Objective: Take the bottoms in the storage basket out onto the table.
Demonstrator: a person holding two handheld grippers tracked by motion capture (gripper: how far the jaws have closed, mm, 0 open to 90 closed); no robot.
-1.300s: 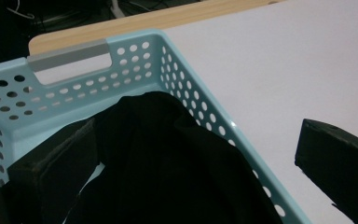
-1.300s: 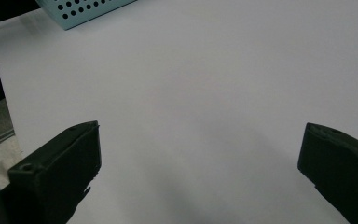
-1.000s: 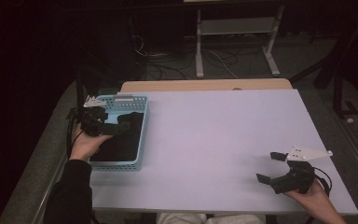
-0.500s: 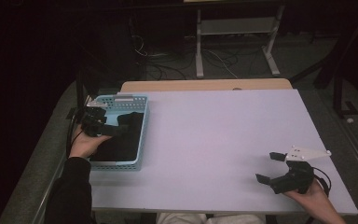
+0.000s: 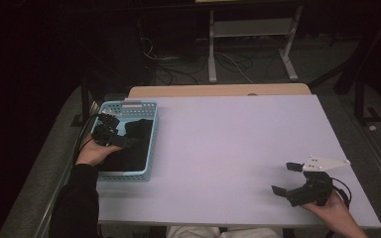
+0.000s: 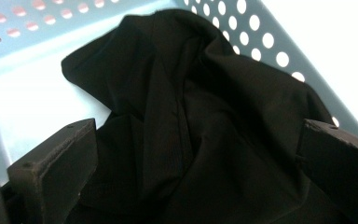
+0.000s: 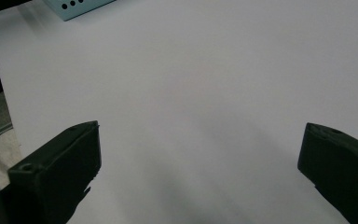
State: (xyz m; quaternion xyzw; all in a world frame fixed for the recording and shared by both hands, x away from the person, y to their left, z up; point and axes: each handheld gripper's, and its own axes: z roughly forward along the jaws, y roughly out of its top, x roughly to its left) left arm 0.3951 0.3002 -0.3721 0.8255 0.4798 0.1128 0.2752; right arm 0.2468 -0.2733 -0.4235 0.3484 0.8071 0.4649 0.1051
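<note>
A pale lavender table (image 5: 238, 148) stood in a dark room. At its left edge, a black garment (image 6: 191, 135) lay crumpled in the light blue perforated basket (image 5: 151, 144). The left gripper (image 5: 121, 141) hung spread over the cloth; the right gripper (image 5: 286, 178), also spread, rested near the table's front right corner.

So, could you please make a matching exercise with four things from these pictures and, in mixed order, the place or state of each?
Things:
1. black cloth
2. blue basket
3. left gripper
4. right gripper

Places or states:
a. open, above the bare white table near its front right corner
b. at the left edge of the table
c. crumpled inside the basket
d. open, over the cloth

Pairs: 1-c, 2-b, 3-d, 4-a
</note>
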